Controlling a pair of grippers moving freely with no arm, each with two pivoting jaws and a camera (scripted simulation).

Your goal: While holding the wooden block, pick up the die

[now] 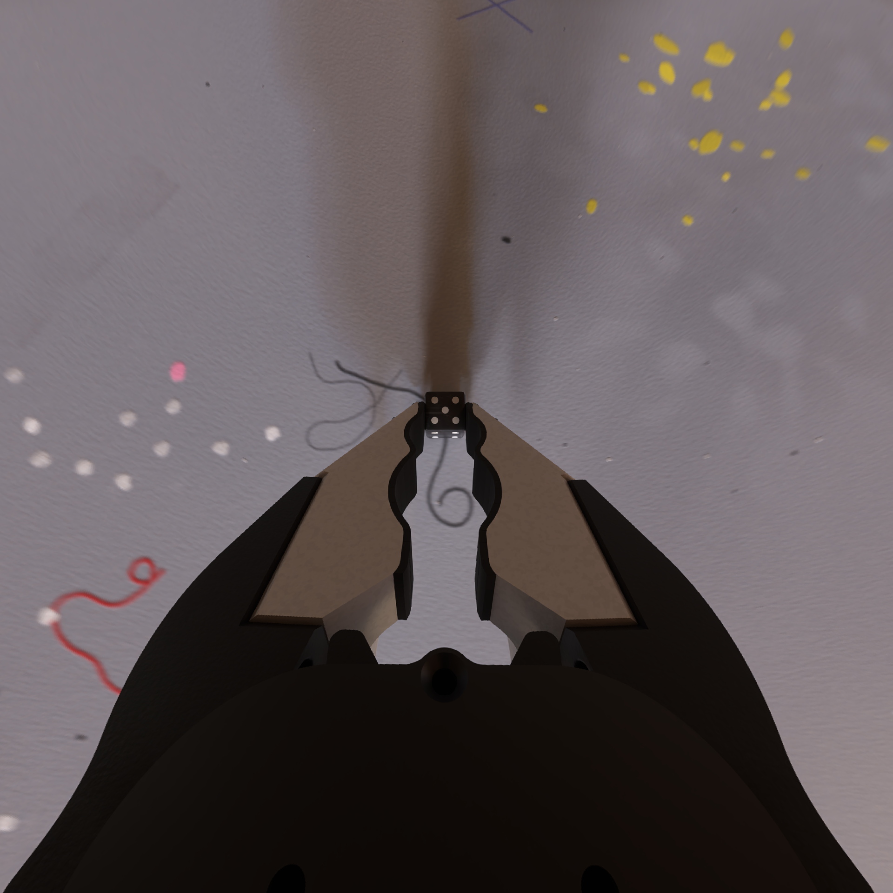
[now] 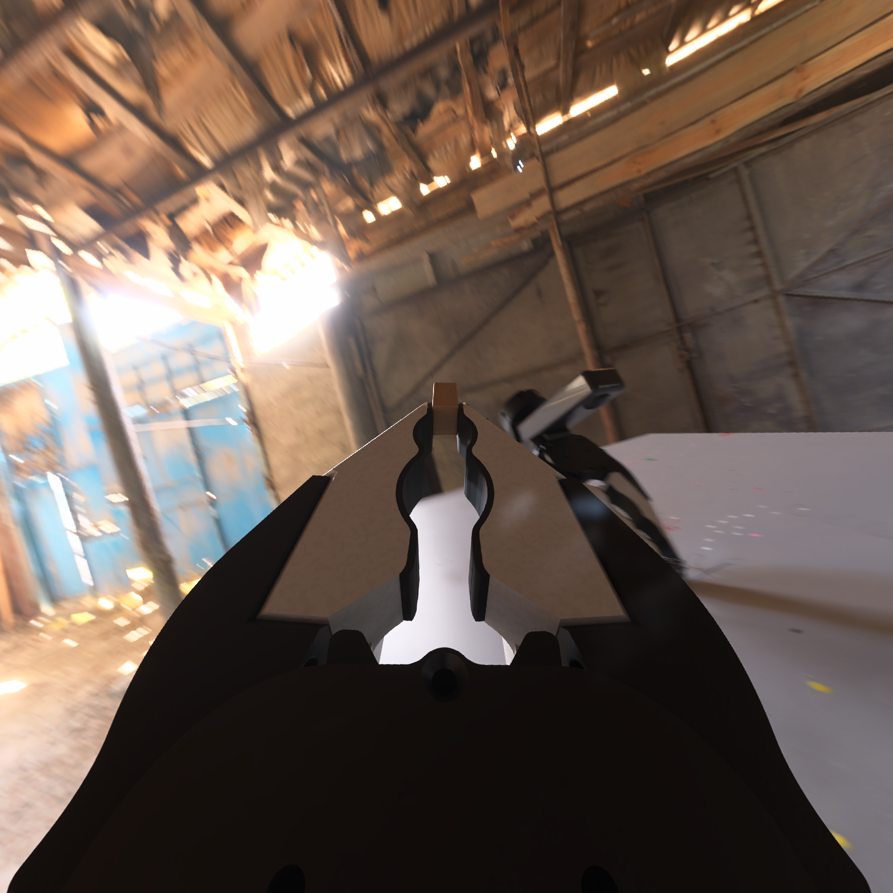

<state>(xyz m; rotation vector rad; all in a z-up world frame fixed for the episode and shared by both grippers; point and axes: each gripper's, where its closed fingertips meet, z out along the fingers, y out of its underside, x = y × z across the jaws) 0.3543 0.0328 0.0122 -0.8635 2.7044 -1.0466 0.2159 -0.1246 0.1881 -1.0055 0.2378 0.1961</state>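
Note:
In the left wrist view, a small black die [image 1: 444,410] with white pips sits between the fingertips of my left gripper [image 1: 444,419]. The jaws are closed against its two sides, over the pale table [image 1: 628,386]. I cannot tell whether the die touches the table. In the right wrist view, my right gripper [image 2: 445,415] is shut on a small light wooden block [image 2: 445,408] and holds it in the air, off the table's left edge. The left gripper [image 2: 594,464] also shows there, to the right, pointing down at the table [image 2: 754,531].
The tabletop carries paint marks: yellow spots [image 1: 715,87] at the far right, white dots [image 1: 125,444] at the left, a red squiggle [image 1: 96,613] and a black scribble [image 1: 357,410] beside the die. A shed with wooden roof beams [image 2: 338,121] and blue doors [image 2: 169,459] lies beyond.

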